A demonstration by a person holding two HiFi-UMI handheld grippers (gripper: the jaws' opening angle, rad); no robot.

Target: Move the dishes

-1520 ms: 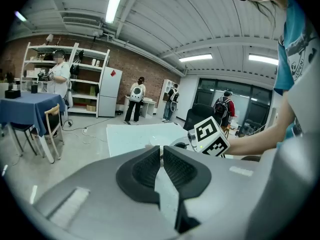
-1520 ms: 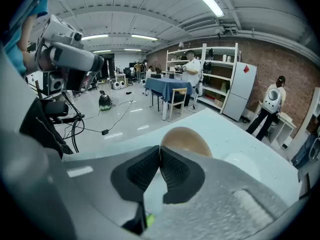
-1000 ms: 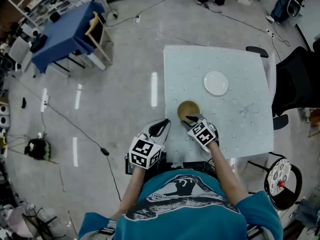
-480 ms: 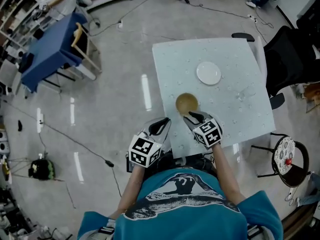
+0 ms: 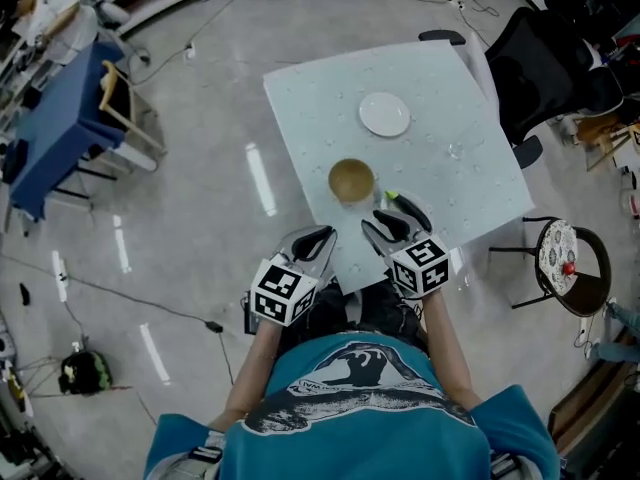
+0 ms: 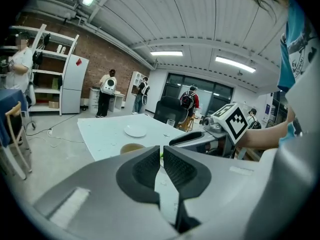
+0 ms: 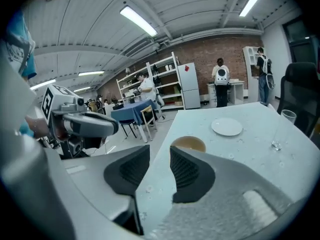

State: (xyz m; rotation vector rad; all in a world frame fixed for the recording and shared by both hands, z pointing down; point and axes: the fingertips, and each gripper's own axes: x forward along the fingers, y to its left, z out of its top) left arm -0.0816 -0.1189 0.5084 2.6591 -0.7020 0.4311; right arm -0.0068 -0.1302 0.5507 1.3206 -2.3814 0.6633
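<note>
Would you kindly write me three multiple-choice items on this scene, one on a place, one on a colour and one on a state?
1. Where on the table does the plate lie?
A. Beyond the bowl, farther from the person
B. Inside the bowl
C. Nearer the person than the bowl

2. What colour is the bowl?
A. Blue
B. Tan
C. Red

3. How is the right gripper?
A. Shut on the bowl
B. Shut on the plate
C. Open, holding nothing

Answers:
1 A: the head view shows the plate past the bowl, apart from it.
2 B: the bowl looks tan in every view.
3 C: its jaws have just been opening and stand apart with only bare table between them.
</note>
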